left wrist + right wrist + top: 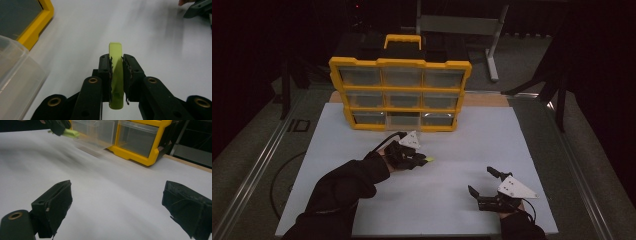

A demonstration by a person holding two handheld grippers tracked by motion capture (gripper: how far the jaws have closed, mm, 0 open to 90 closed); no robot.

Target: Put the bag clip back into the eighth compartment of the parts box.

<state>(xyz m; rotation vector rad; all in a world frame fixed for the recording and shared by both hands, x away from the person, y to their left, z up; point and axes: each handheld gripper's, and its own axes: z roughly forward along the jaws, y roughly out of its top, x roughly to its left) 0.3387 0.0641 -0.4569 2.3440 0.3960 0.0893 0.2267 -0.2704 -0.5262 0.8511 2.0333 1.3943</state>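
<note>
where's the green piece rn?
Clamped in the left gripper: the green piece sits left of centre in the high view, above the white table, just in front of the yellow drawer organizer.

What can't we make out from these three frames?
- Contents of the yellow-framed clear-drawer organizer: high view, too dark and small.
- Lower end of the flat lime-green plastic piece: left gripper view, hidden between the jaws of the left gripper.
- Pulled-out clear drawer: right gripper view, motion-blurred.
</note>
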